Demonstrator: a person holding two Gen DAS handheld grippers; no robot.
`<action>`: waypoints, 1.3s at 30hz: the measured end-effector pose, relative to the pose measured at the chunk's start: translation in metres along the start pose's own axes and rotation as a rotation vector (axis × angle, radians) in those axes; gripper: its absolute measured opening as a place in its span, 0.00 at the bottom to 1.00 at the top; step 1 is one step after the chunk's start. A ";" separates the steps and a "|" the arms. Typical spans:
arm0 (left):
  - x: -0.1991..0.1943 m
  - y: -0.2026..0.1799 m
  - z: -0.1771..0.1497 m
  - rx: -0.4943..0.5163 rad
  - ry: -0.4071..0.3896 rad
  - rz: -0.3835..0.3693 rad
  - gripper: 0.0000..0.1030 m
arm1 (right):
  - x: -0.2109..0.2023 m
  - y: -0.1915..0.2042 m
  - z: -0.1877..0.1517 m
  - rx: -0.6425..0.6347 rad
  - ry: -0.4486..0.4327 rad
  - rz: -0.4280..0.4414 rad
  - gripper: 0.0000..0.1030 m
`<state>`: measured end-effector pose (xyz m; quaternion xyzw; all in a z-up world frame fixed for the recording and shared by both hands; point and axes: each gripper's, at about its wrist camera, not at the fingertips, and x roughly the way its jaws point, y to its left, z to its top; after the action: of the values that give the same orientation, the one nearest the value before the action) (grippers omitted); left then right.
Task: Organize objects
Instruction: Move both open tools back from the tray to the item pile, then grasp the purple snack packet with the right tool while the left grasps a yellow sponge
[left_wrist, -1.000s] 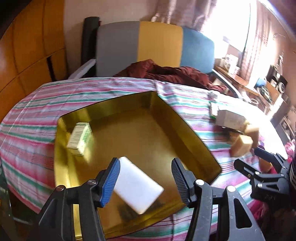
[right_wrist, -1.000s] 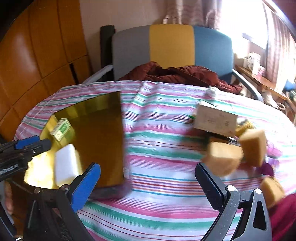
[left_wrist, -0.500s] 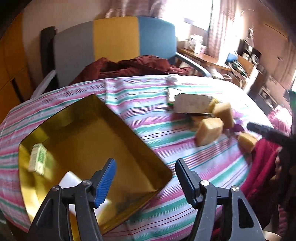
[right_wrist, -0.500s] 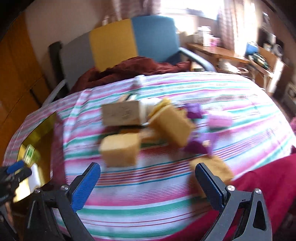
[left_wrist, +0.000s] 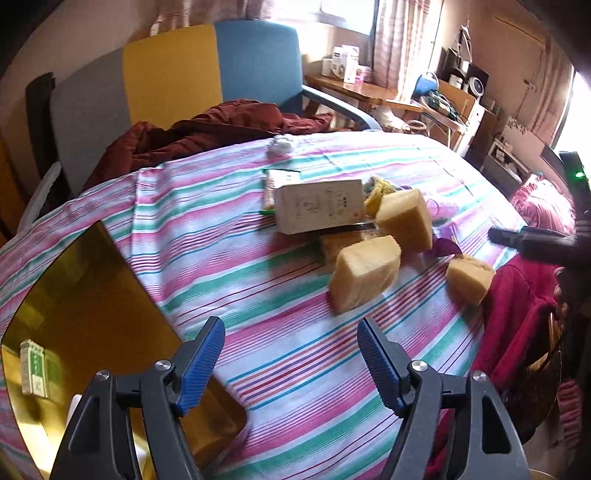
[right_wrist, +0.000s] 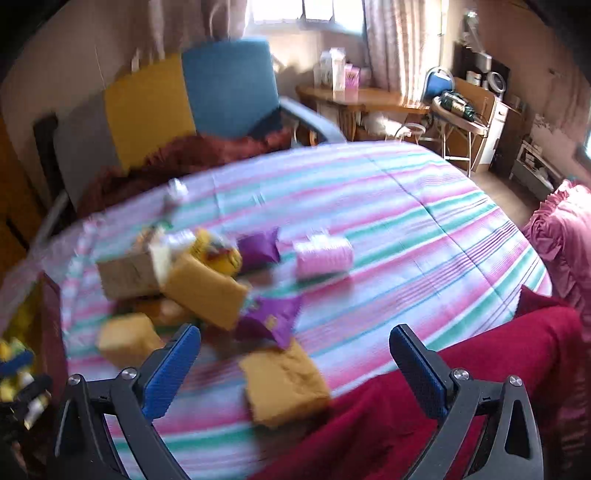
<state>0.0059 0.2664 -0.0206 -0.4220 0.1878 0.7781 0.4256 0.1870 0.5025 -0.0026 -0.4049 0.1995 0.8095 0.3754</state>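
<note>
Left wrist view looks down over a table under a striped cloth (left_wrist: 229, 280), with the left gripper (left_wrist: 291, 356) low in the picture; its blue-padded jaws are opening and nothing lies between them but bare cloth. At the lower left sits a gold tray (left_wrist: 85, 295), and a small green-and-white box (left_wrist: 35, 369) lies inside it near its left wall. Farther up the cloth is a loose heap: a pale carton (left_wrist: 319, 210) lying on its side, a yellow sponge block (left_wrist: 364, 271) just in front of it, a second sponge block (left_wrist: 406, 219) touching the carton's right end, and a third sponge block (left_wrist: 469, 277) apart near the table's right edge beside a red cloth (left_wrist: 517, 295). Right wrist view, somewhat blurred, shows the right gripper (right_wrist: 295, 363) with its jaws spread wide and holding nothing; that near-edge sponge block lies on the cloth between and just ahead of them, untouched. Behind it are a purple packet (right_wrist: 269, 315), a pink roll (right_wrist: 323, 256) and the rest of the heap. A multicoloured chair (left_wrist: 173, 74) stands behind the table.
</note>
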 end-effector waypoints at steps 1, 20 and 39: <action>0.003 -0.004 0.001 0.009 0.005 -0.007 0.73 | 0.008 0.001 0.001 -0.049 0.046 -0.015 1.00; 0.045 -0.023 0.027 -0.007 0.075 -0.076 0.78 | 0.088 0.055 0.025 -0.725 0.295 0.018 0.80; 0.114 -0.050 0.048 -0.056 0.138 -0.107 0.59 | 0.084 0.033 0.028 -0.666 0.278 0.031 0.51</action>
<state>-0.0091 0.3835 -0.0824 -0.4958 0.1721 0.7284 0.4404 0.1147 0.5368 -0.0530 -0.6082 -0.0200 0.7729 0.1796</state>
